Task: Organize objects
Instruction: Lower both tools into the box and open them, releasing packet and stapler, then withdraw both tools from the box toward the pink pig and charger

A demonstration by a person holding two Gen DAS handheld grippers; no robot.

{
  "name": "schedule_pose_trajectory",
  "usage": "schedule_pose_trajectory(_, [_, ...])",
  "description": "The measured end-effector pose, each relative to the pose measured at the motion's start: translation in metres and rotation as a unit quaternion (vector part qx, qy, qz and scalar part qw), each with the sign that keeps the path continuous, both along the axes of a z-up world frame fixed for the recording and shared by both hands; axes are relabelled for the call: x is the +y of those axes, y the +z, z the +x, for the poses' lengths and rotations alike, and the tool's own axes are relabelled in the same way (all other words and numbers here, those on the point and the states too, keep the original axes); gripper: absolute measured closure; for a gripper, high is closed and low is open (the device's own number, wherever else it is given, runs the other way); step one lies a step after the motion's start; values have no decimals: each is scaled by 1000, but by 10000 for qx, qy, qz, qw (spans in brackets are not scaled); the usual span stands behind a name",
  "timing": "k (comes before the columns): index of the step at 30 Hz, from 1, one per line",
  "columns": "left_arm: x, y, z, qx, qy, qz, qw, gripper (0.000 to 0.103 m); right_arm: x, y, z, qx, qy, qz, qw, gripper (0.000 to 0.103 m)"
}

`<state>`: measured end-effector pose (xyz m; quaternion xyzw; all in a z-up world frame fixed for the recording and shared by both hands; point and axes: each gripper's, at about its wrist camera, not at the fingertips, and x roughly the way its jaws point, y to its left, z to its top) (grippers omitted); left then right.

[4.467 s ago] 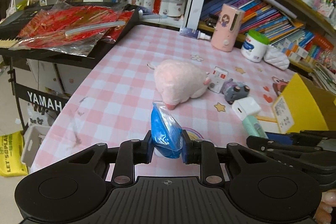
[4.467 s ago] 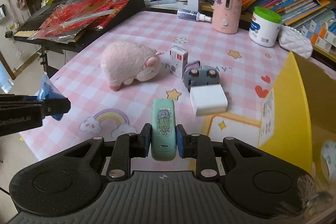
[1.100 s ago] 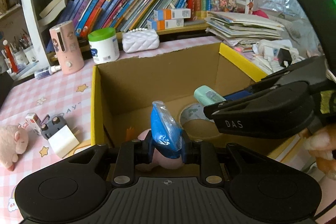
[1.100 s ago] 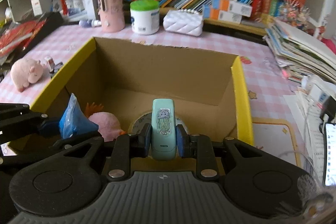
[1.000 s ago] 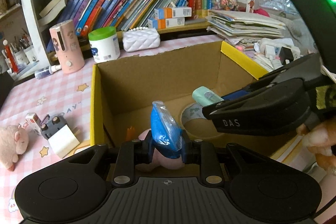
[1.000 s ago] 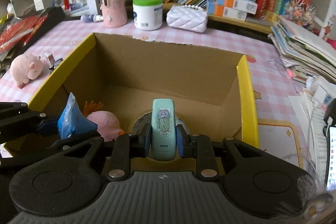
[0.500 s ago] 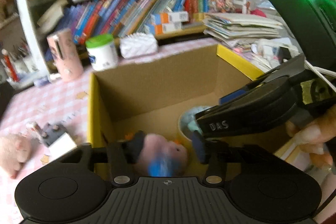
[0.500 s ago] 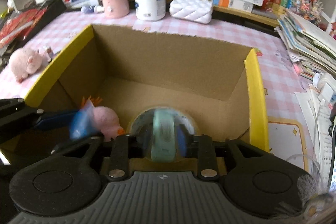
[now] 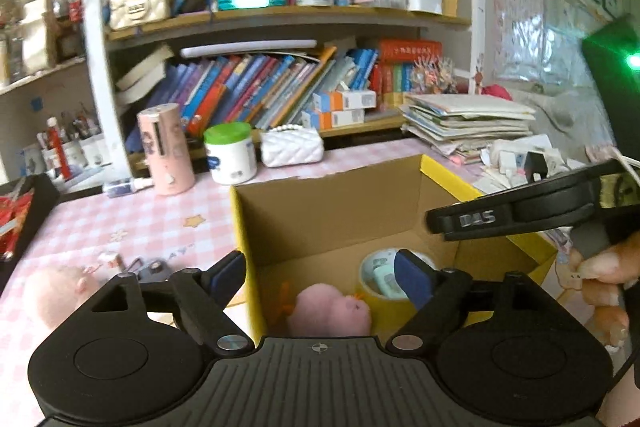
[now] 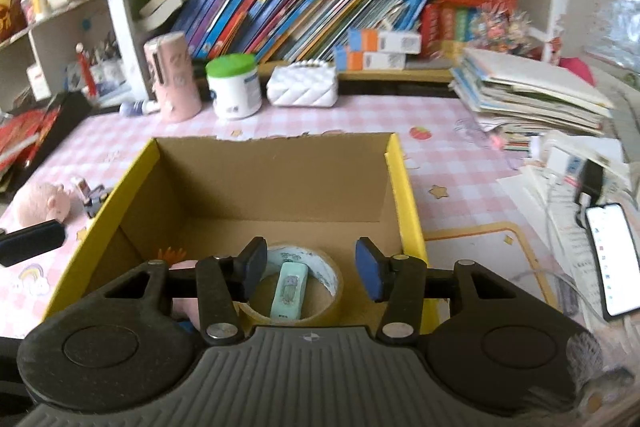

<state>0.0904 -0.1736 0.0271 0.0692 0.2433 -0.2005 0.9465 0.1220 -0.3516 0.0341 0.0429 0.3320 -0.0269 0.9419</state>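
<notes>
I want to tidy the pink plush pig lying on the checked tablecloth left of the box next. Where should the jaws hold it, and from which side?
Grip the pink plush pig across its rounded back, coming from above. It lies low and apart from the yellow-rimmed cardboard box, its soft body should squeeze, and the small toys sit close beside its snout.

Soft, even daylight; motion blur smearing the bookshelf toward 12 o'clock. Fisheye bending edges. Green lamp flaring at 3 o'clock, left view.

Both wrist views close above the shared cardboard box, facing shelves.
</notes>
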Motion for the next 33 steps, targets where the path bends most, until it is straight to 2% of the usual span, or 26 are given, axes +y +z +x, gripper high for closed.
schedule_pose_trajectory(4, [22,3,-14,-13,221,-143,9997,16,7,6,-26,-232,-338,-54,9991,53])
schedule_pose_trajectory(9, [52,2,-31,35,522,-238,9983,14,19,10,-65,-510,-809,-173,9953,44])
schedule_pose_trajectory(15, [84,-7,-45,370,925,-191,9948,14,43,2,-104,-420,-1071,-70,9933,41])
schedule_pose_trajectory(20, [108,-15,-61,580,1079,-159,9923,14,75,-12,-121,-63,-871,-51,9962,40])
schedule_pose_trajectory(26, [126,-23,-80,780,1004,26,9919,14,113,-29,-133,339,-518,-46,9981,40])
schedule_pose_trajectory(33, [152,-26,-97,848,1115,169,9900,14,150,-39,-140,448,-221,-131,9987,40])
